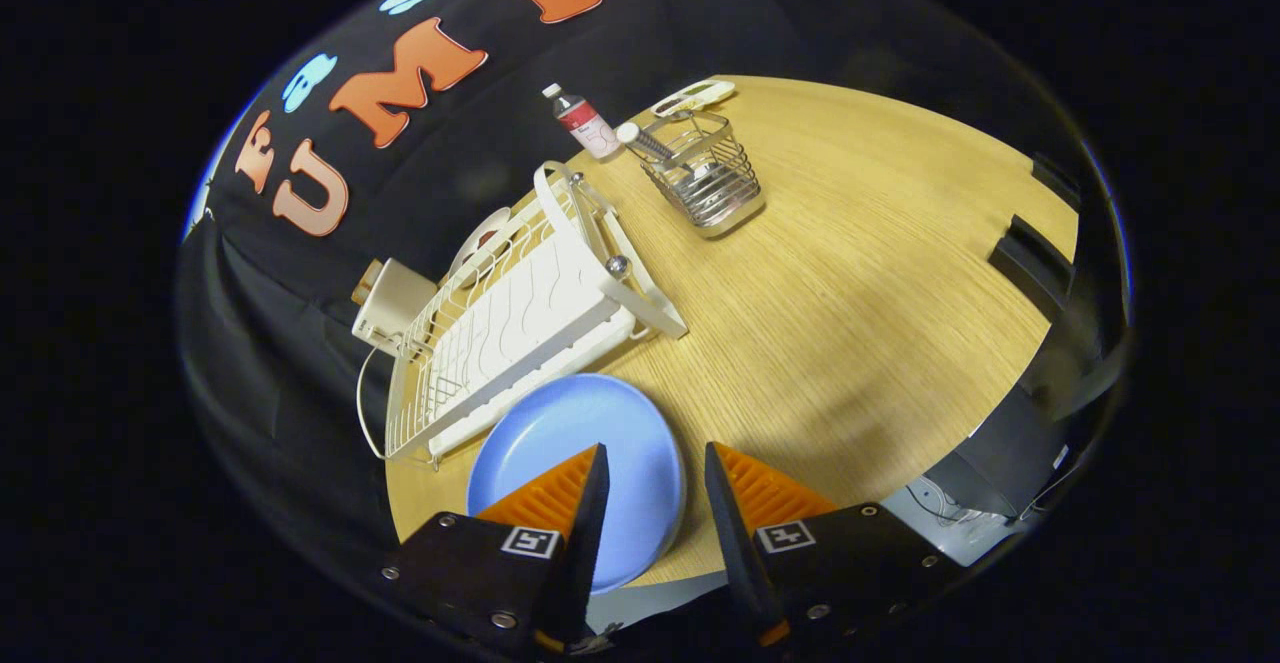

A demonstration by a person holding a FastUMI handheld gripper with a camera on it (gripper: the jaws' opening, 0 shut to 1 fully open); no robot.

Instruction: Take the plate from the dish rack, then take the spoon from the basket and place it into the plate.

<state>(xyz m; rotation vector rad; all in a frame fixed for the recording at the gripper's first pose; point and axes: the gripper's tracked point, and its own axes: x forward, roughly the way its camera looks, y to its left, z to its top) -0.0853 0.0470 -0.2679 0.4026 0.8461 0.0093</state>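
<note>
The light blue plate (560, 443) lies flat on the wooden table (850, 293), close to its near edge and just in front of the white dish rack (520, 333). My gripper (655, 448) hovers open over the plate's right part. One finger is above the plate and the other is just past its rim; neither presses on it. Far beyond the fingers stands the wire basket (705, 178). The spoon (643, 141) leans in it, handle sticking up toward the rack.
A small bottle (585, 123) and a white device (693, 95) stand near the basket at the table's far side. A white box (392, 303) sits behind the rack. A pale round dish (482, 238) stands at the rack's far end.
</note>
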